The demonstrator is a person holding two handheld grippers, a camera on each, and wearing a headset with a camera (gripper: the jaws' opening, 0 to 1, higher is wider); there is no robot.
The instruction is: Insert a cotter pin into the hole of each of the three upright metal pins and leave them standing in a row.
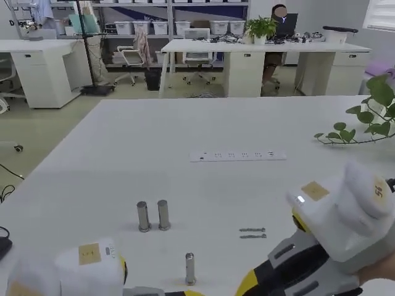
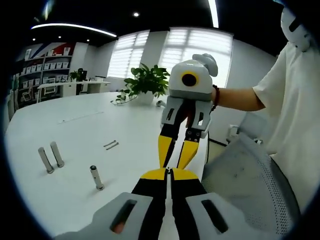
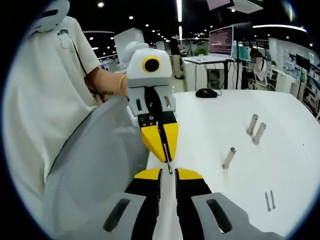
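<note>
Right gripper view gives the clearest read: the left tool [image 3: 163, 159] faces the camera with its yellow jaws pressed together on a thin cotter pin [image 3: 169, 167]. The pin's free end pokes toward the right tool [image 3: 168, 175], whose jaws stand a narrow gap apart either side of the tip and, as far as I can tell, are not biting. Both tools meet at the near edge of the desk [image 1: 247, 185]. On it the three upright metal pins [image 1: 163, 214] stand bare — two side by side, one alone nearer the person — and two more cotter pins [image 1: 252, 232] lie flat to their right. This looks like a mid-air regrip before the first insertion. Next comes a firm, straight hold on the pin, then a carry to one upright's hole — too small to make out — without tipping it.
</note>
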